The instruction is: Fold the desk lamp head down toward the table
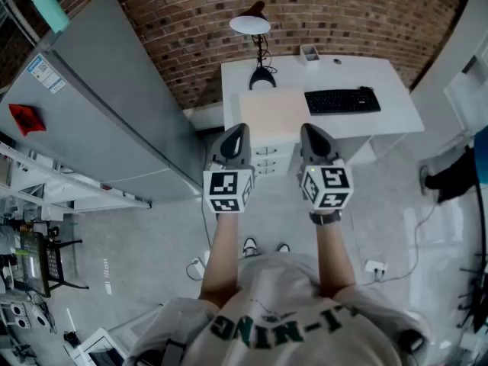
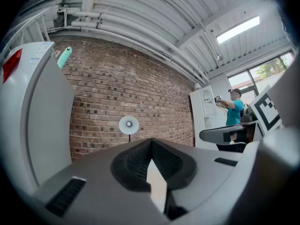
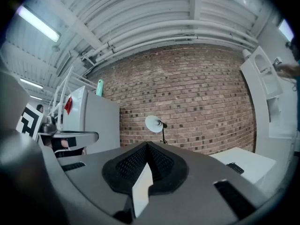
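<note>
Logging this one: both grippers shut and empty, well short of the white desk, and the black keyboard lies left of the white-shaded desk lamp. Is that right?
Not quite. The head view shows the black keyboard lying to the right of the white-shaded desk lamp, not left. The rest holds: the left gripper and right gripper are shut and empty, well short of the white desk.

White lamp (image 1: pixel 250 24), black keyboard (image 1: pixel 341 101), red-brown brick wall (image 1: pixel 191 21)

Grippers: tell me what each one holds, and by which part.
Nothing is held. The left gripper and the right gripper both have their jaws shut on nothing; the desk lamp stands untouched on the desk ahead.
</note>
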Tool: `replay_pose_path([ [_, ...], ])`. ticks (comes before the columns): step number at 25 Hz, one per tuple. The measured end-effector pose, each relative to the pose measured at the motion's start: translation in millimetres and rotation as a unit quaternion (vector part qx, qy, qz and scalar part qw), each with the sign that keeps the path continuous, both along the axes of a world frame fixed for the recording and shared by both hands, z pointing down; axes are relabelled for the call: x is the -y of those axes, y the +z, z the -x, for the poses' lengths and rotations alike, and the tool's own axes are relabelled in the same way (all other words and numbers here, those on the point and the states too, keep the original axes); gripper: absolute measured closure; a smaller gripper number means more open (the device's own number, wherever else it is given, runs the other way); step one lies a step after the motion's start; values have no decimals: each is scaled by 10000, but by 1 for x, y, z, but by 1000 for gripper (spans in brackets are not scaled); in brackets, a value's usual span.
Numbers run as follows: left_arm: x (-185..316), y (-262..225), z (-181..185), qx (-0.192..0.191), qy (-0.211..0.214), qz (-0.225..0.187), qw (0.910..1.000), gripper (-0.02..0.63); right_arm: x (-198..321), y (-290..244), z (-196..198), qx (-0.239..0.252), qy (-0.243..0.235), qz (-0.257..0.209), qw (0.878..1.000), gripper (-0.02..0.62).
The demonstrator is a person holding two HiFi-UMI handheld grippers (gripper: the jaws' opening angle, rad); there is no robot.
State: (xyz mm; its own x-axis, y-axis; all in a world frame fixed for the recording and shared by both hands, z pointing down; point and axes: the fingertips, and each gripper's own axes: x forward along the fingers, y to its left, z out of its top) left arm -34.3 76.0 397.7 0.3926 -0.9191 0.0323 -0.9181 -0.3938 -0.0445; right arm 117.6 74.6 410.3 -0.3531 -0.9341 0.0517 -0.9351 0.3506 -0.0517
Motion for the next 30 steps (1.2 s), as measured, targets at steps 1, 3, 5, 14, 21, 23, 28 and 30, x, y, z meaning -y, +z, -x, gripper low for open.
replay_pose_path([
  [1,-1,0,-2,-6,-2,8,10000,606,-1,-1,-2,-3,-6,-15,10000,592],
  [3,-3,2,-6,-11,-17,29,10000,606,-3,-2,-6,-5,-27,-37,10000,592],
  [5,-5,5,-8,-1,-66,56,10000,606,-5,-1,-7,-6,-67,-30,10000,592],
  [14,-14,10,-22,51,-288,133,9995,605,-12,12,-24,188,-292,120,9993,592],
  [21,-1,24,-22,221,-289,333,9988,606,-2,38,-17,551,-461,399,9966,592],
  [23,12,26,-11,253,-393,330,9984,605,8,38,-6,532,-515,397,9965,592],
  [28,65,33,-7,160,-273,316,9990,604,62,39,2,576,-484,377,9965,592],
  [30,91,31,1,28,-252,303,9992,604,89,36,7,660,-403,445,9960,592],
])
